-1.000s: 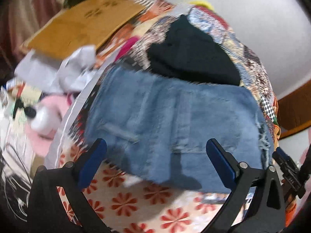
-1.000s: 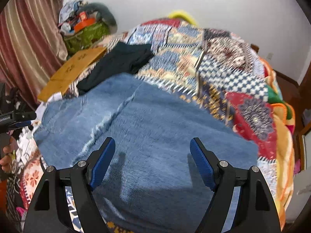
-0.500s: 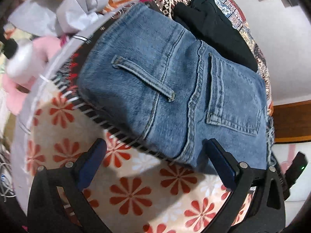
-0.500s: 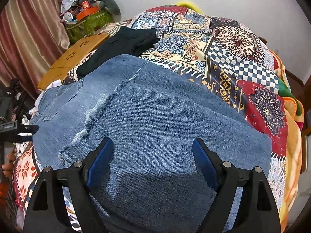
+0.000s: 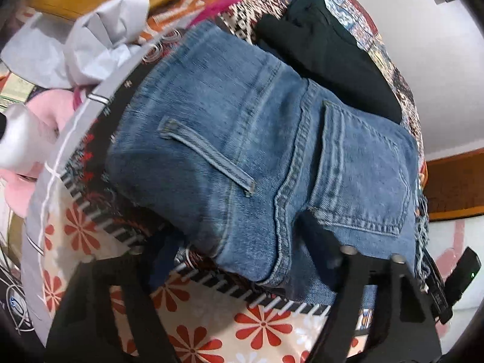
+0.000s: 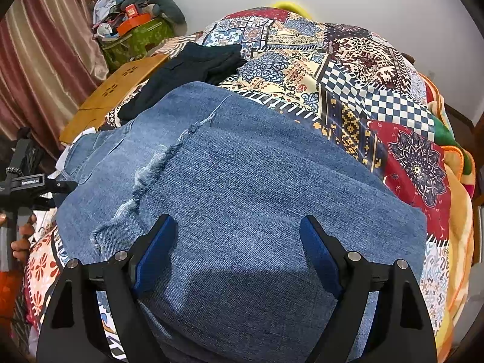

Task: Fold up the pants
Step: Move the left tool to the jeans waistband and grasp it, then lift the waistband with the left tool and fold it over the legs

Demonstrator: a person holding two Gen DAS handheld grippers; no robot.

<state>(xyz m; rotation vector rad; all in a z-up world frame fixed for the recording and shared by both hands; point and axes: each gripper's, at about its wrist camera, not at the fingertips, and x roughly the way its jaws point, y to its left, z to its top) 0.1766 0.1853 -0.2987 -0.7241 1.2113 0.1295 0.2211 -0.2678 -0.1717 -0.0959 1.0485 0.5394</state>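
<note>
Jeans — on patchwork bedspread

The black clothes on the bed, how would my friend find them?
Start at the big patchwork bedspread that covers the bed. On it lie the blue jeans, and just past their far edge sits the black garment. It is the only plain, dark thing among all those colourful patterns.

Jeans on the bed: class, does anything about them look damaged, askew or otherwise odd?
Yes. The jeans have a frayed, ragged edge running diagonally across the upper layer, with loose pale threads. It may be a raw hem folded over rather than a tear. The black garment beside them lies rumpled on the patchwork bedspread.
</note>
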